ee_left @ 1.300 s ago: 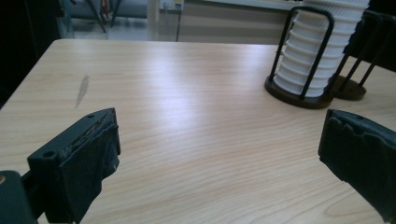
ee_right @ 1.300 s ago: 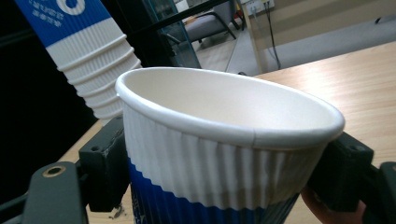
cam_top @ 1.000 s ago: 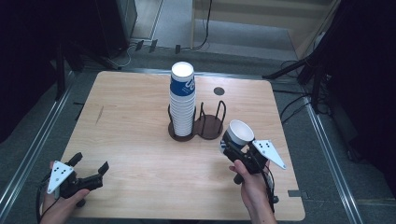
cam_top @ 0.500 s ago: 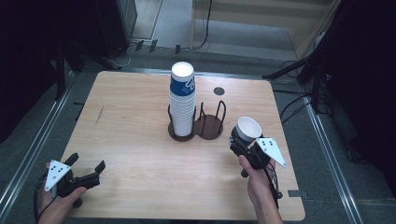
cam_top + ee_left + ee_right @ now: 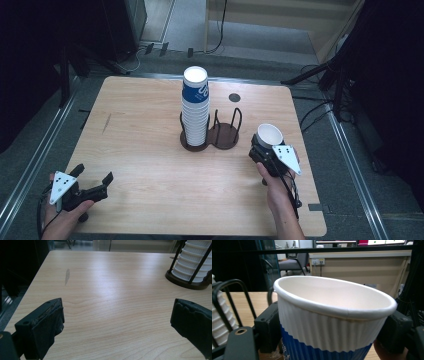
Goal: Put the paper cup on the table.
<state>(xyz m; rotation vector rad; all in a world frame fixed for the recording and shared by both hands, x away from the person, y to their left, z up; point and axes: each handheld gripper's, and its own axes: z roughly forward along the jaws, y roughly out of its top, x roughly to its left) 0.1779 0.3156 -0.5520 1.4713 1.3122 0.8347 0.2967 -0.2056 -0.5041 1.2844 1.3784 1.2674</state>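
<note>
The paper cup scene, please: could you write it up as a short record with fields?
held item: paper cup, upright, white with blue lower band
holder: right gripper, fingers shut on the cup's sides
left gripper: open, holding nothing, over bare table
cup stack: in one bay of the dark two-bay rack
other bay: vacant

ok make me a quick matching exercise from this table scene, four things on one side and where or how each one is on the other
Things:
1. single paper cup
2. stack of cups
3. left gripper
4. right ring of the cup holder

States:
A. jaws open over bare wood
B. standing in the holder's left ring
C. empty
D. clamped in the right gripper

Pairs: 1-D, 2-B, 3-A, 4-C
</note>
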